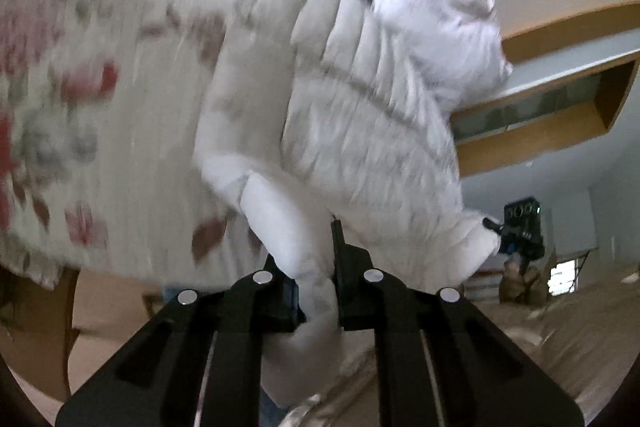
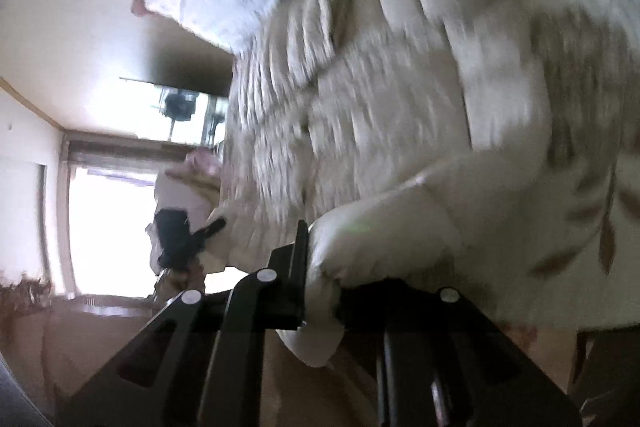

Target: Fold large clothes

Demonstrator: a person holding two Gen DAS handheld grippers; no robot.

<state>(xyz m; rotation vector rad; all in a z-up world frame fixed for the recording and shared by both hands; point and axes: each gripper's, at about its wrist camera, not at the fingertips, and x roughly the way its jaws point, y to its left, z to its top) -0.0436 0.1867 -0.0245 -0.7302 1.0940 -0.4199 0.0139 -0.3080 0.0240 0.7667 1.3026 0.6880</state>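
A large white quilted cloth with a red and brown flower print (image 1: 320, 87) hangs in the air and fills most of both views (image 2: 400, 87). My left gripper (image 1: 316, 291) is shut on a bunched white edge of it. My right gripper (image 2: 320, 291) is shut on another white edge; its right finger is hidden under the fabric. Each gripper shows in the other's view, pinching the far end of the same edge: the right one (image 1: 520, 231) at the right, the left one (image 2: 180, 239) at the left. The cloth is blurred.
A tan surface (image 1: 580, 327) lies below and shows in the right wrist view (image 2: 100, 339) too. A wooden wall shelf (image 1: 560, 99) is at the right. A bright window (image 2: 108, 227) and a dark ceiling fitting (image 2: 180, 107) are at the left.
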